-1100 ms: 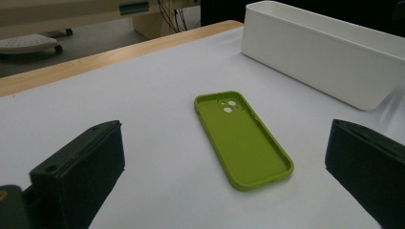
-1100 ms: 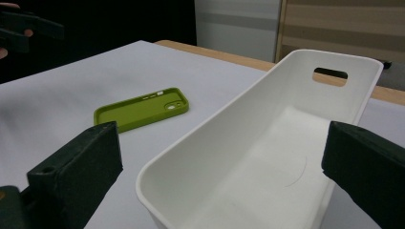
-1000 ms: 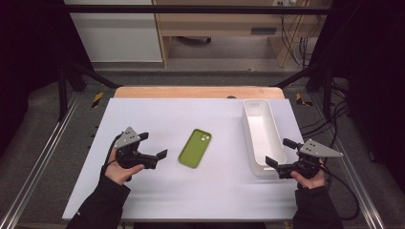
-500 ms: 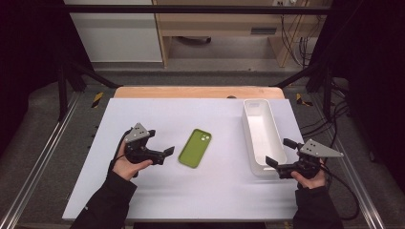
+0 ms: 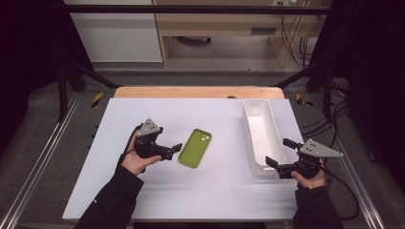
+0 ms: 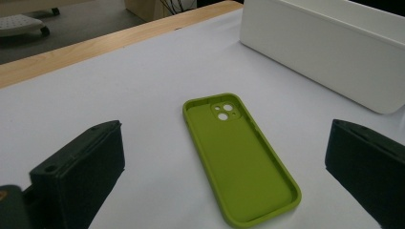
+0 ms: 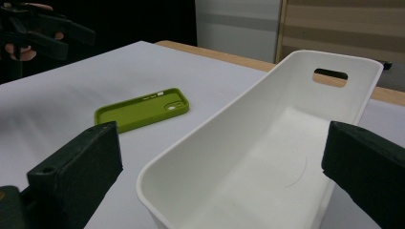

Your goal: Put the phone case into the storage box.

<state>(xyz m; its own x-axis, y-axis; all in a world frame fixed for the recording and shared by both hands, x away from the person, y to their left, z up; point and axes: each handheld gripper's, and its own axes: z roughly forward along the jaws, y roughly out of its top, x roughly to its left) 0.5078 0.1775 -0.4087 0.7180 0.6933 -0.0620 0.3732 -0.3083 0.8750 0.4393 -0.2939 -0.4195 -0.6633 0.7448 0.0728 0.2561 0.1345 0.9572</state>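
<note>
Green phone case (image 5: pixel 195 148) lies flat mid-table, left of white tray (image 5: pixel 250 125). Left gripper (image 5: pixel 173 151) is held wide open, empty, just beside it; long edges should be straddled squarely. Right gripper (image 5: pixel 277 153) open, empty.

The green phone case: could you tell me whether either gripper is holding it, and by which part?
Nothing is held. The green phone case lies flat on the table; the left gripper and right gripper are both open.
</note>
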